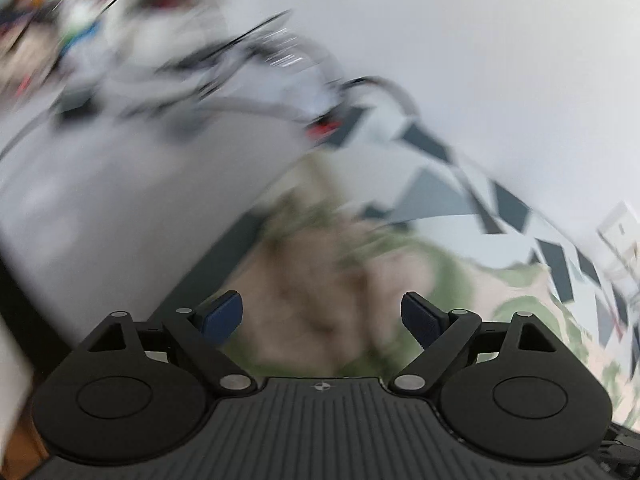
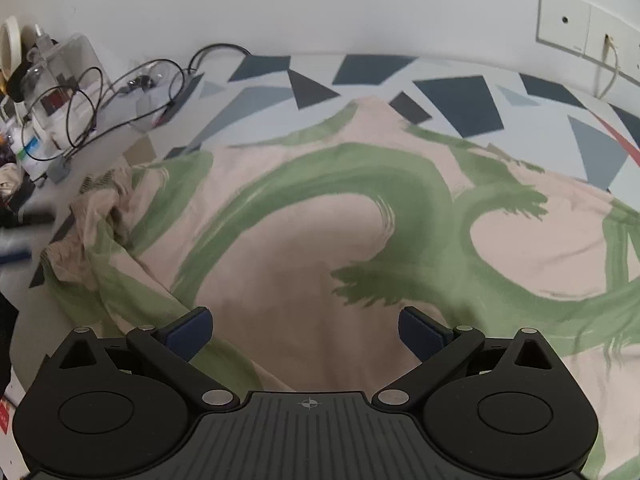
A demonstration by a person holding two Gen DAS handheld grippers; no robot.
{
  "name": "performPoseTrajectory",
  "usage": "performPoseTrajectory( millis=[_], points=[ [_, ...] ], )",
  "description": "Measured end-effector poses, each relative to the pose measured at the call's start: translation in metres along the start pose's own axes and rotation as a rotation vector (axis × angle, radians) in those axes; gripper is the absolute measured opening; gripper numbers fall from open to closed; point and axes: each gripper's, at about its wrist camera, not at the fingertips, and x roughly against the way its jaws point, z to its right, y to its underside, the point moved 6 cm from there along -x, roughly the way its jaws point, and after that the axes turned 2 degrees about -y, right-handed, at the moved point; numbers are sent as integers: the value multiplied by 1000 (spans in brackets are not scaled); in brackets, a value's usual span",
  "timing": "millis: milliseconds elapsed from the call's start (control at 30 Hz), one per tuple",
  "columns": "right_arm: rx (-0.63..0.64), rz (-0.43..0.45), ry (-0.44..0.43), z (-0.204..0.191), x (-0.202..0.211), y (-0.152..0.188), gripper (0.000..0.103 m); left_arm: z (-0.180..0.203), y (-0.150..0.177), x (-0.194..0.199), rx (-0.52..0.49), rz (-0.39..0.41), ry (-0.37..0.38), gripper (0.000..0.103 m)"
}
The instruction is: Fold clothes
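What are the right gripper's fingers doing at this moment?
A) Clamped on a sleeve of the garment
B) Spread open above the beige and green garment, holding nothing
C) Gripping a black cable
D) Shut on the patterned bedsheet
B: in the right wrist view the right gripper has its blue pads wide apart, with only the flat beige and green garment showing in the gap between them.

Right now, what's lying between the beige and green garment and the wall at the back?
In the right wrist view, a strip of geometric-patterned bedsheet lies between the garment and the white wall; nothing else sits on that stretch.
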Motion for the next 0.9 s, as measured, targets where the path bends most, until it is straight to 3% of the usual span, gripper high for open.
performPoseTrajectory(
  millis=[67, 133, 167, 200, 400, 533, 633, 667, 700, 767, 833, 900],
  points=[
    [8, -7, -7, -2, 0, 3, 99, 25, -6, -27, -64, -37, -35, 88],
    [8, -5, -11, -1, 2, 5, 99, 40, -5, -54, -100, -85, -68, 74],
    [5, -1, -12, 0, 4, 6, 99, 41, -2, -63, -96, -108, -77, 34],
    [1, 3, -14, 2, 6, 6, 99, 37, 1, -67, -65, -132, -78, 7],
    [-11, 7, -17, 16, 16, 11, 99, -12, 2, 5, 101, 17, -32, 7],
    [-33, -12, -36, 21, 16, 14, 100, -65, 33, 13, 240, -70, -102, 8],
    [-30, -19, -49, 18, 17, 15, 99, -85, 54, 6, 305, -141, -123, 20],
    [-24, -21, -52, 16, 17, 15, 99, -84, 53, 8, 300, -129, -126, 29],
    [-19, -23, -56, 15, 18, 15, 100, -81, 50, 11, 285, -113, -131, 47],
    [-9, -29, -61, 12, 18, 16, 100, -71, 42, 13, 245, -76, -123, 70],
    [-14, -47, -55, 12, 14, 19, 100, -62, 32, 10, 198, -49, -124, 70],
    [-10, -53, -45, 13, 13, 21, 100, -58, 25, 9, 168, -31, -173, 70]
  ],
)
